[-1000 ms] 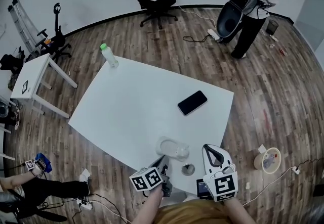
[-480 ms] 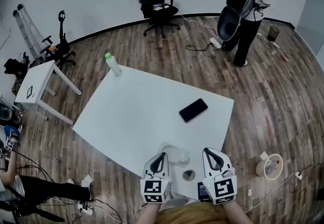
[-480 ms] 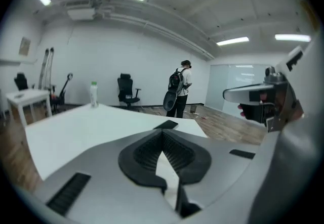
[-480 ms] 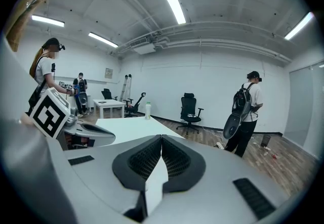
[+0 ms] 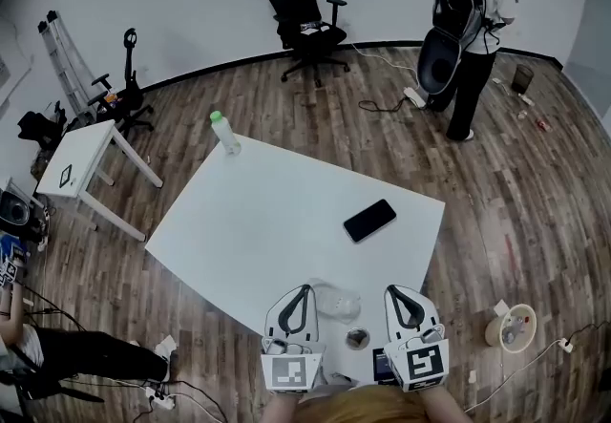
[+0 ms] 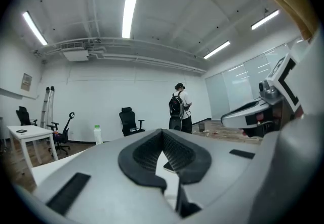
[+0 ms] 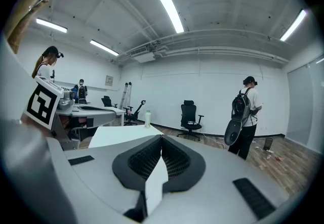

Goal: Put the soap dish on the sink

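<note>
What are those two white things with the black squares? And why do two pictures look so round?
Those are grippers, pincers that a person holds, one in each hand: the left gripper and the right gripper. The picture from above comes from a camera on the person's head. The two round pictures come from little cameras riding on the grippers, looking along their jaws. Both grippers are shut and hold nothing. On the white table are a clear soap dish, a black phone and a bottle with a green cap.

The left hand-held gripper (image 5: 302,291) partly covers the soap dish (image 5: 339,302).
</note>
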The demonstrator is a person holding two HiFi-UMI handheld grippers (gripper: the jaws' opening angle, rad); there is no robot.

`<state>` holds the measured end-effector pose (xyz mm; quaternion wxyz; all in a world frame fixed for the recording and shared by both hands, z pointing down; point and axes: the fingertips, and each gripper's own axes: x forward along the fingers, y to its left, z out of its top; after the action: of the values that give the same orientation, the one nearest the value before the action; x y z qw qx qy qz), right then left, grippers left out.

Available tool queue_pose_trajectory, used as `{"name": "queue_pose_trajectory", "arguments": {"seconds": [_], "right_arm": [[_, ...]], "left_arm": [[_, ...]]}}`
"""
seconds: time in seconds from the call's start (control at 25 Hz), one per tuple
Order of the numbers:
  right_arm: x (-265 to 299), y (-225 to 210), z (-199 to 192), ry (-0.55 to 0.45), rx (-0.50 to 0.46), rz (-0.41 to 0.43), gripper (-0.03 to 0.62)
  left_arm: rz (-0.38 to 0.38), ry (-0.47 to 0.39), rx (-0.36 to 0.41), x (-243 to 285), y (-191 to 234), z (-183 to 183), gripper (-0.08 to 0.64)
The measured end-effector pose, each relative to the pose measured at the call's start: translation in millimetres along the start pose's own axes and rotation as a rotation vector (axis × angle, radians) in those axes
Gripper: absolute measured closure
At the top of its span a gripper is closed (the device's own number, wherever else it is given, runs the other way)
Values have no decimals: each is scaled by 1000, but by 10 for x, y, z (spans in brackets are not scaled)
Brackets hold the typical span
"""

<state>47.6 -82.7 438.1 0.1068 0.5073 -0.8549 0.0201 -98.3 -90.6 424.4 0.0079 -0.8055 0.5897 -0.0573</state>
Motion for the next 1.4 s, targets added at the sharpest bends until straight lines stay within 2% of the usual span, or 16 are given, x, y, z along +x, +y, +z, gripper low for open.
{"name": "queue_pose_trajectory", "arguments": {"seconds": [0.12,0.24,0.4,0.52,0.72,1.0,1.4], "right_arm": [[-9,-26,52,-11,-7,-4,583],[-46,-40,158,-46,2,-11,583],[-84,-104,382,-112,10,-34,583],[-83,-148,481,-110,-9,-48,583],[-94,-124,452,-96,-40,-24,583],[-86,-304,439,-92,-34,-71,584],[-45,-373,459,-102,-41,-63,583]], "left_arm": [[-25,8,-5,-9,16,59,554],[-12,10,-41,-39,68,143,554],[0,-10,-25,-69,108,316,554],[8,-20,-23,-70,115,373,554],[37,-41,-48,-115,190,397,554],[73,6,-31,-135,397,274,554],[80,11,-20,-91,487,286,554]]}}
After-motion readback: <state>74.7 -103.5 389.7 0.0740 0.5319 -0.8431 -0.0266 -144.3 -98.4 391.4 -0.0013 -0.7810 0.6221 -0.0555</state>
